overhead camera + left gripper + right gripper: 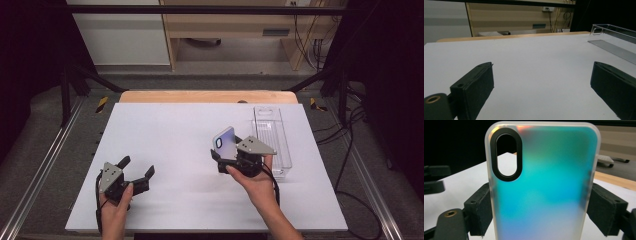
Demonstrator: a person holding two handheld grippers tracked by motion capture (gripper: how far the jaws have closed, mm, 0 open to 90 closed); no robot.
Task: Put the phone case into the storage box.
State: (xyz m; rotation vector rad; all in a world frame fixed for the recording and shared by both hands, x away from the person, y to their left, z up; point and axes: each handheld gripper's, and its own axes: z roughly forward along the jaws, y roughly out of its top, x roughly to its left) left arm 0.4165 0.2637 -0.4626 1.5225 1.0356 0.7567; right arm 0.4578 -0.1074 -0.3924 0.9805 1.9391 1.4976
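Iridescent blue-green phone case (541,182) sits clamped in the right gripper (229,156), pads pressing on its two long edges. In the right gripper view the case stands between the black jaws, long axis running straight out along them, camera cutout at the far end, top left. Frosted rim all round; the lower end drops out of frame at the bottom.

High view: case (225,139) is held above the white table (165,150), clear of the surface, roughly mid-table and right of centre. It sticks out of the gripper up and away from the person, tilted a bit left, cutout end farthest from the hand. Right hand (255,180) wraps the gripper body from below.

Clear plastic tray (272,142) lies just right of the gripper on the table, long side running away from the person.

Left gripper (134,172) is at the near left, well apart from the case, jaws spread wide with nothing between them. Left gripper view confirms: bare table between both jaws, tray (614,30) edge far right.
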